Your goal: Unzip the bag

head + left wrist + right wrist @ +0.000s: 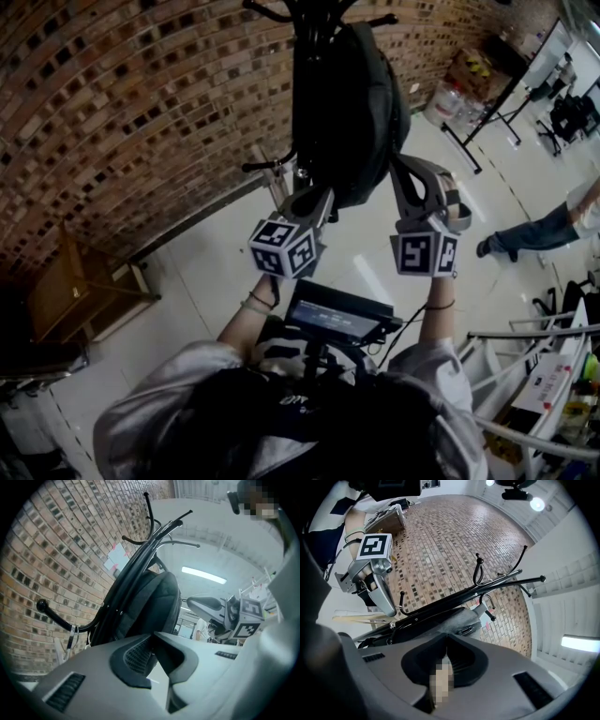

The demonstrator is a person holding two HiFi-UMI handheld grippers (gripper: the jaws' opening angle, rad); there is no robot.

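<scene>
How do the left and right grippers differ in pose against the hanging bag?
The left gripper meets the bag at its lower left edge, the right gripper at its lower right. The left gripper's marker cube shows a corner to the head view; the right gripper's cube shows one face nearly square-on. Both have jaws closed, tips at the bag.

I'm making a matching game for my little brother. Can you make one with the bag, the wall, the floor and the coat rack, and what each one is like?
Things:
1. bag
2. wall
3. floor
4. coat rack

What it is like:
A. made of bricks
B. has curved hooks
C. black and hanging up
D. pale and shiny

Pairs: 1-C, 2-A, 3-D, 4-B
</scene>
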